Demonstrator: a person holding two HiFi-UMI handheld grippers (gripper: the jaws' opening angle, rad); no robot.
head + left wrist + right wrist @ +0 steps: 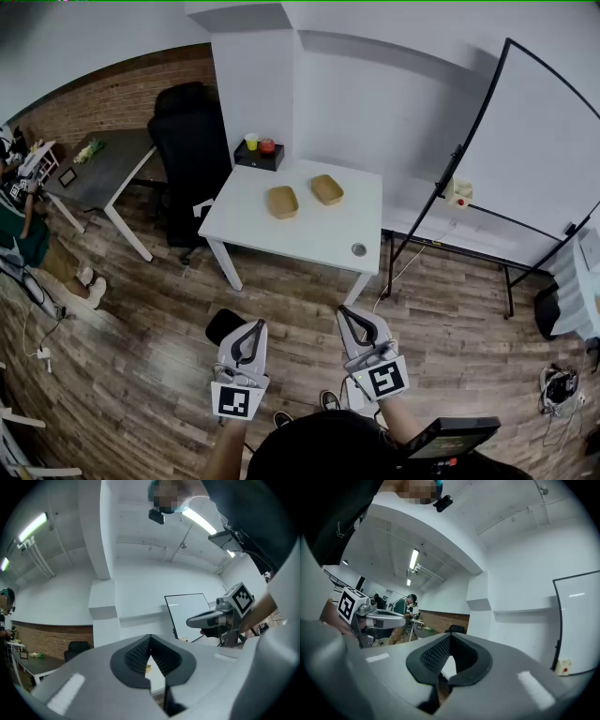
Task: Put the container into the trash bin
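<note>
Two shallow brown containers (282,202) (327,189) lie side by side on the white table (309,234), far ahead of both grippers. A sliver of one container (148,668) shows through the left jaws. A black bin-like thing (223,325) stands on the floor, partly hidden behind my left gripper (253,324). That gripper is held level over the floor, its jaws together and empty (150,637). Beside it my right gripper (345,311) is also shut, with nothing in it (450,635). Each gripper shows in the other's view.
A black box (260,155) with a yellow cup and a red thing sits at the table's far left corner, and a small round metal piece (359,249) near its front right. A black office chair (192,141) and grey desk (103,169) stand left, a whiteboard (525,159) right.
</note>
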